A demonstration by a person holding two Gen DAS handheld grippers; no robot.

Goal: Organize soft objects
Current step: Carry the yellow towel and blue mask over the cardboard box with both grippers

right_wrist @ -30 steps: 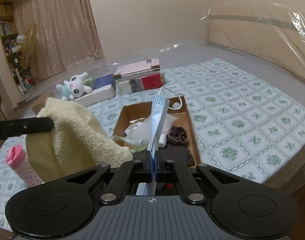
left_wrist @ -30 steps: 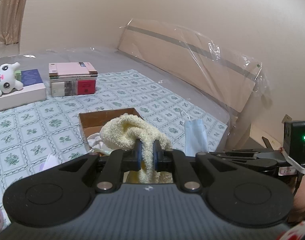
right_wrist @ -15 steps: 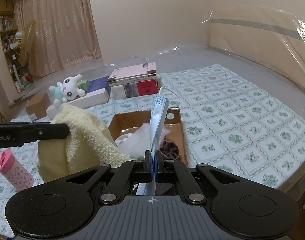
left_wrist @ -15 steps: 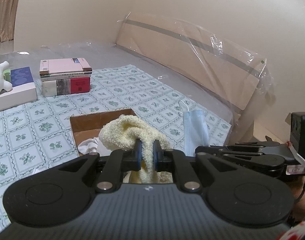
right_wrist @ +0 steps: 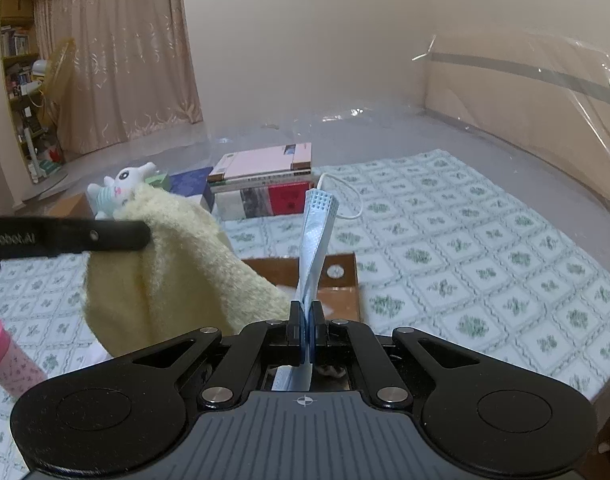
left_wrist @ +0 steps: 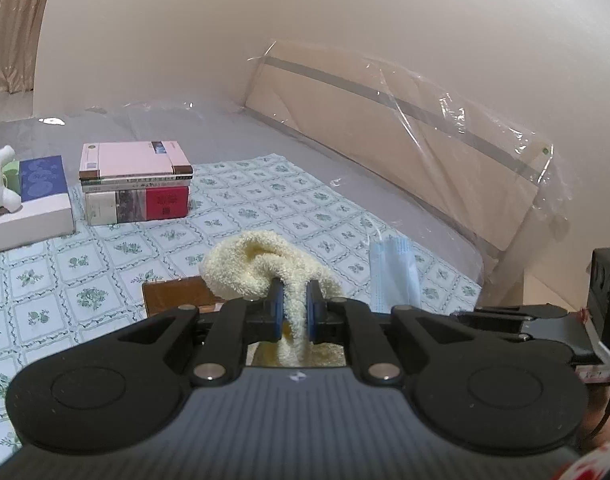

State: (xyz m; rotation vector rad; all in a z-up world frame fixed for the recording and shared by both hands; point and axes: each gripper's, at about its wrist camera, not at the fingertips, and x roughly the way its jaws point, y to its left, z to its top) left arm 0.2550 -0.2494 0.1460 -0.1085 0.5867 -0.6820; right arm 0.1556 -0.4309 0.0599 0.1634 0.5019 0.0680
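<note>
- Left gripper [left_wrist: 292, 312] was clamped on the yellow towel [left_wrist: 265, 268], right gripper [right_wrist: 305, 322] pinched a blue face mask [right_wrist: 315, 236]; both hung above the cardboard box [right_wrist: 341, 280].
- Best practice here, as I judged it: keep both grips firm, clear the box rim, don't let the mask's ear loop snag.
- Surface was a floral-print sheet [right_wrist: 465, 248] on a plastic-wrapped bed; book stack [left_wrist: 135, 182], plush toy [right_wrist: 123, 188], curtain [right_wrist: 117, 60] behind.

Left gripper [left_wrist: 292, 305] clamping yellow towel [left_wrist: 261, 264], face mask [left_wrist: 393, 276] beside
</note>
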